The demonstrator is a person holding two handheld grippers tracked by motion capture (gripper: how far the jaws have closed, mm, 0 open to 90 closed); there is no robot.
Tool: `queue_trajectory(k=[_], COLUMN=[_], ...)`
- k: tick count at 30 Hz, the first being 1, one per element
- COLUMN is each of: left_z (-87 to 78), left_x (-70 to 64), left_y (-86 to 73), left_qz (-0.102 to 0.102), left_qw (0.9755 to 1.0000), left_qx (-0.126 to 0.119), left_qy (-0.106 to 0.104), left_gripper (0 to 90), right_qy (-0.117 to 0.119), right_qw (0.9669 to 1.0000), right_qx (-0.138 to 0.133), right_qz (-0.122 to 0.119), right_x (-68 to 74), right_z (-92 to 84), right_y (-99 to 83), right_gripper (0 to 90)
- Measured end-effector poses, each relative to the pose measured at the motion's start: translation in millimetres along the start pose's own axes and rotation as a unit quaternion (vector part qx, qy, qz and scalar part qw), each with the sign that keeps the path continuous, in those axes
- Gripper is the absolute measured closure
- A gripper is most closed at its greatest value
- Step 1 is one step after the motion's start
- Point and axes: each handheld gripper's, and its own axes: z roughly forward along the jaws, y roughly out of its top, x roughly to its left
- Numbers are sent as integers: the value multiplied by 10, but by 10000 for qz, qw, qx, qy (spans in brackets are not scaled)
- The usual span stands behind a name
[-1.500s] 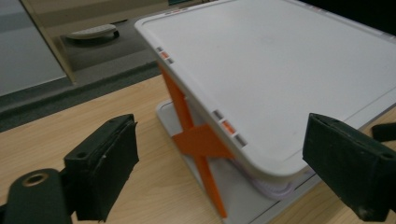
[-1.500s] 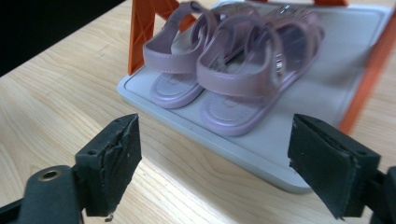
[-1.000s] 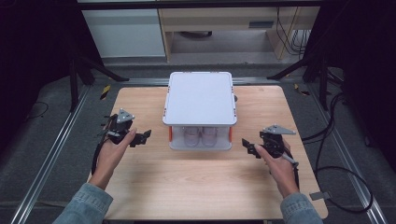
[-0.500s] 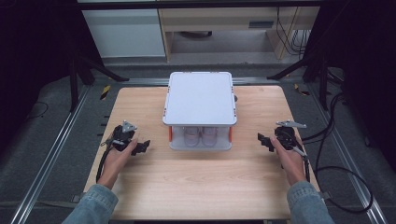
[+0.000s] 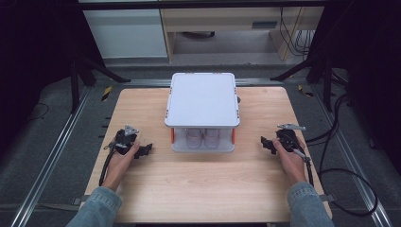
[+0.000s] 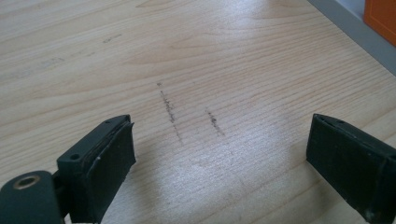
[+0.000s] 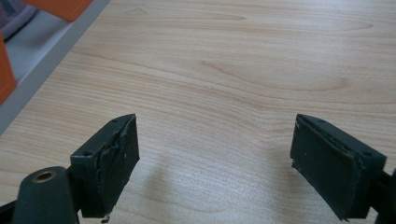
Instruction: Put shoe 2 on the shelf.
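A clear storage box with a white lid (image 5: 202, 98) and orange latches stands in the middle of the wooden table (image 5: 208, 184). Pale pink items show through its front wall. My left gripper (image 5: 143, 150) rests low on the table left of the box, open, nothing between its jaws (image 6: 222, 135). My right gripper (image 5: 266, 143) sits right of the box, also open and empty (image 7: 215, 140). Both point inward at the box, each a short gap from it. An orange latch (image 6: 380, 16) of the box shows in the left gripper view, another orange latch (image 7: 56, 7) in the right gripper view.
Dark pencil marks (image 6: 170, 109) streak the wood under the left jaws. Cables (image 5: 340, 165) trail off the table's right edge onto the floor. Metal rails (image 5: 52, 156) run along both sides. Shelving (image 5: 227, 28) stands behind the table.
Both hands drew away from the box: the left gripper moved back toward the person, the right gripper shifted outward to the right. Both stayed open.
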Motion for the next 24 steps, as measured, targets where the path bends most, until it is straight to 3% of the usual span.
queue_trajectory(k=[5,9,14,18,24], left_z=[17,23,29,19,11], left_x=[6,11,7,-4,-16], left_y=[-28,-29,-25,-36,-44], left_qz=[-104,-179,-154,-206,-293], left_qw=[9999,9998,9998,9998,9995], left_qx=[-41,1,29,42,78], left_qy=[-22,-70,-84,-39,53], left_gripper=[66,52,37,28,13], right_qy=[-121,-169,-307,-391,-456], right_qw=[9999,9998,9994,9987,9986], right_qx=[-36,83,171,253,261], right_qz=[53,43,-19,-184,-105], right_x=[-2,6,20,62,73], right_z=[26,54,82,72,19], right_y=[-6,-26,-42,-63,-111], right_gripper=[134,106,84,66,54])
